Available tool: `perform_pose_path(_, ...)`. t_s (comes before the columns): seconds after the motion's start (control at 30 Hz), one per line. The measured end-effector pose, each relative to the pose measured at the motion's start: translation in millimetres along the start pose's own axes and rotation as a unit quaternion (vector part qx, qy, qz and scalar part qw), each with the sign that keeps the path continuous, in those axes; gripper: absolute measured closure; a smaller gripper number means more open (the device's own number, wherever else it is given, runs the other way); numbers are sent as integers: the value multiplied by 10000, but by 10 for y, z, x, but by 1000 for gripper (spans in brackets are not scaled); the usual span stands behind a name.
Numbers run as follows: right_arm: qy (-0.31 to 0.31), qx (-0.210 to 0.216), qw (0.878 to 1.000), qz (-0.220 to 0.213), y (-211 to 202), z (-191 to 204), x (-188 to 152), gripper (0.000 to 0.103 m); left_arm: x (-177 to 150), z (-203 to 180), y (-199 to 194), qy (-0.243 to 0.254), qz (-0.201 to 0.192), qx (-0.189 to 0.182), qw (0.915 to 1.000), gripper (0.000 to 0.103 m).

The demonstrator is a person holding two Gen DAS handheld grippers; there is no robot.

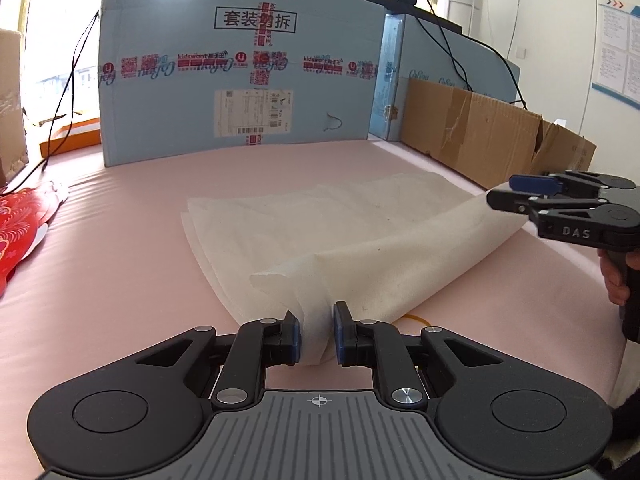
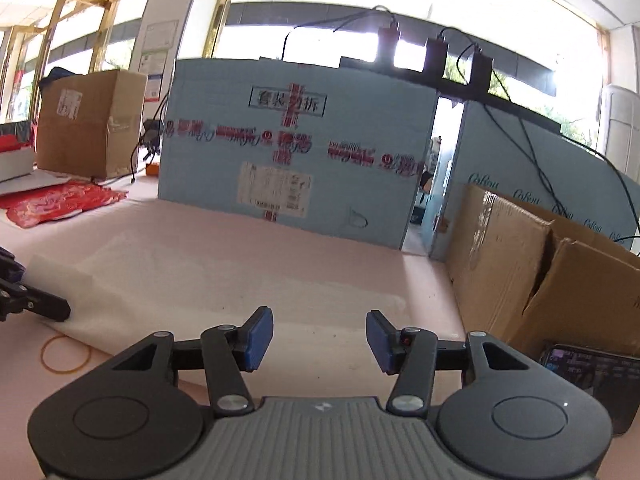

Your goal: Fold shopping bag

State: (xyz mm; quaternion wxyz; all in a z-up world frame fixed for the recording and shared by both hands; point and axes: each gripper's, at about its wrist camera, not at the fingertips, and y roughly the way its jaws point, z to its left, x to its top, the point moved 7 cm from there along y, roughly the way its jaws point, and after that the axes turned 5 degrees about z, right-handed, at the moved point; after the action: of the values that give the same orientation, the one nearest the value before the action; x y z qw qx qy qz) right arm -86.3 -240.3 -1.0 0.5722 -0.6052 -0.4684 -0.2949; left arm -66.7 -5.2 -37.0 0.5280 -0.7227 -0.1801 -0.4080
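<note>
A white fabric shopping bag lies on the pink table. Its near corner is lifted and bunched between the blue pads of my left gripper, whose jaws stand slightly apart around the fabric. My right gripper is at the bag's lifted right edge in the left wrist view. In the right wrist view the right gripper is open, with the bag spread below and ahead of it. The left gripper's fingers show at the left edge.
A blue cardboard panel stands at the back. A brown cardboard box sits at the right. A red bag lies at the left. A yellow rubber band lies on the table. A phone lies at the right.
</note>
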Motion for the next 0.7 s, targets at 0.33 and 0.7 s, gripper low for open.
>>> perform_pose_path(0.33,-36,169,9948,1005,349,86,-135,50,160,63,-298,135,-479,531,9974,59)
perform_pose_path(0.7,65,217,9938,1089,427,51,-140,48,471,-753,134,1057,-486,122,9931,38)
